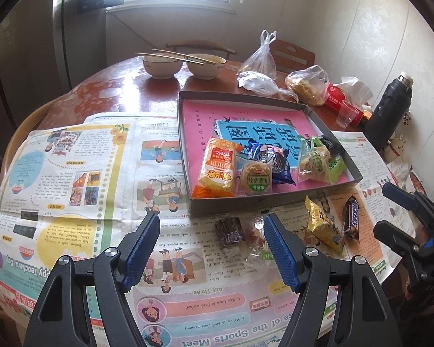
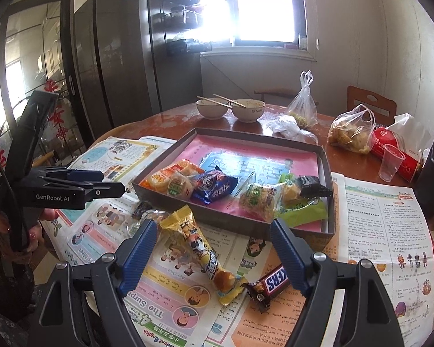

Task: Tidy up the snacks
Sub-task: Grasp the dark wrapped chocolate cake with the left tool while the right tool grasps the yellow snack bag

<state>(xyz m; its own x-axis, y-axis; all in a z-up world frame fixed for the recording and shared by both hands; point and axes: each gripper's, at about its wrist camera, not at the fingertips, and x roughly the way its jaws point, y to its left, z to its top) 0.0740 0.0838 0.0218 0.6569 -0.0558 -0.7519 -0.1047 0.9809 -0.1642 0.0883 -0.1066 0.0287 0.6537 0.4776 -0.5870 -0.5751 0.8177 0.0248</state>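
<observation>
A shallow grey box (image 1: 275,199) (image 2: 231,225) with a pink lining holds several snack packets, among them an orange packet (image 1: 217,167) and a blue cookie packet (image 2: 212,185). On the newspaper in front of it lie a yellow snack packet (image 2: 199,245) (image 1: 322,225), a Snickers bar (image 2: 270,284) (image 1: 351,217), a dark wrapped sweet (image 1: 228,230) and a clear-wrapped snack (image 1: 256,237). My left gripper (image 1: 212,248) is open and empty, above the dark sweet. My right gripper (image 2: 214,253) is open and empty, above the yellow packet.
Newspaper (image 1: 72,173) covers the near part of the round wooden table (image 1: 115,86). At the back stand two bowls with chopsticks (image 1: 185,63), plastic bags (image 1: 260,69), a plastic cup (image 2: 390,162), a red package (image 2: 402,156) and a black thermos (image 1: 390,107).
</observation>
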